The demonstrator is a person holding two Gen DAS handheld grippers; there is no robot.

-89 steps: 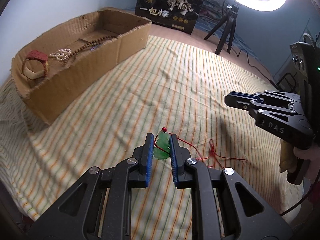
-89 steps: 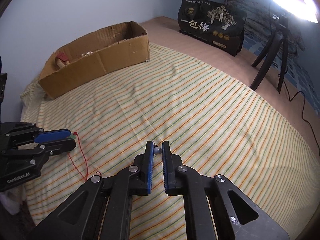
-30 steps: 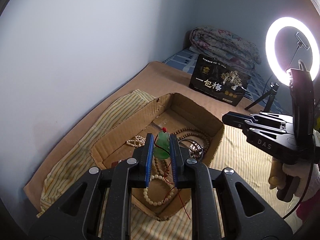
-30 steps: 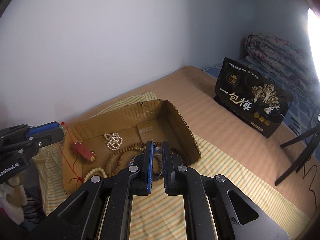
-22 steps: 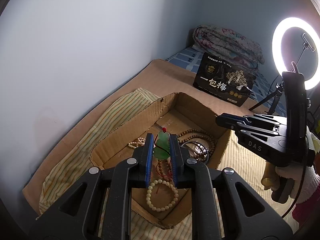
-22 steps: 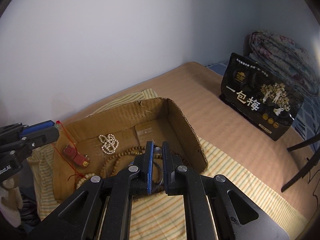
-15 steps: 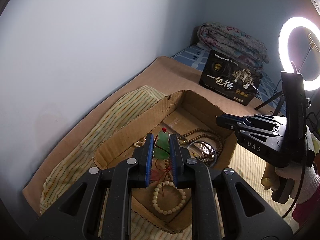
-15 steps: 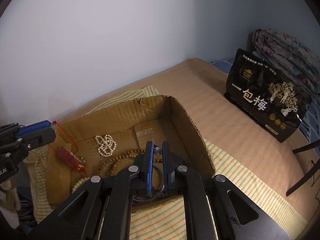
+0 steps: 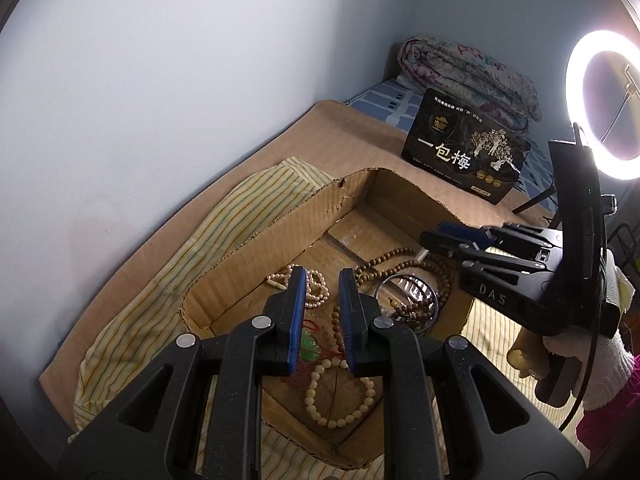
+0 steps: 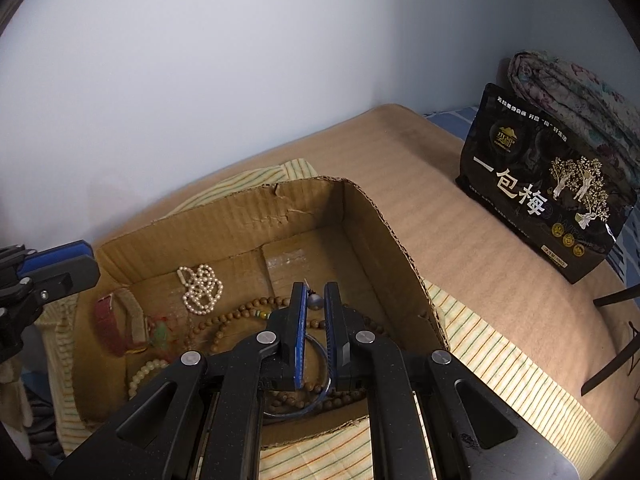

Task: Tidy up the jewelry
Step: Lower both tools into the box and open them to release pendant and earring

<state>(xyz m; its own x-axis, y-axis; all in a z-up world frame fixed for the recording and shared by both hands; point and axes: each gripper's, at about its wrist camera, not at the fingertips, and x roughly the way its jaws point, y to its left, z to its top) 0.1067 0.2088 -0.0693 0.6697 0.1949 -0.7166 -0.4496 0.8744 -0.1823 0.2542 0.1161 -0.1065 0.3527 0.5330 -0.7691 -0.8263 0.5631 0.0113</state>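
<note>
"一包梅" on black bag (image 9: 464,158), "DAS" on right tongs (image 9: 436,240)

Left gripper (image 9: 320,312) is being held over the cardboard box (image 9: 256,248), jaws apart, nothing gripped. Green pendant (image 9: 309,345) is lying in the box just below the blue pads, beside the cream bead bracelet (image 9: 340,392). Right gripper (image 9: 440,240) is being held over the box's right wall.

Both wrist views above cardboard box (image 9: 256,240)
</note>
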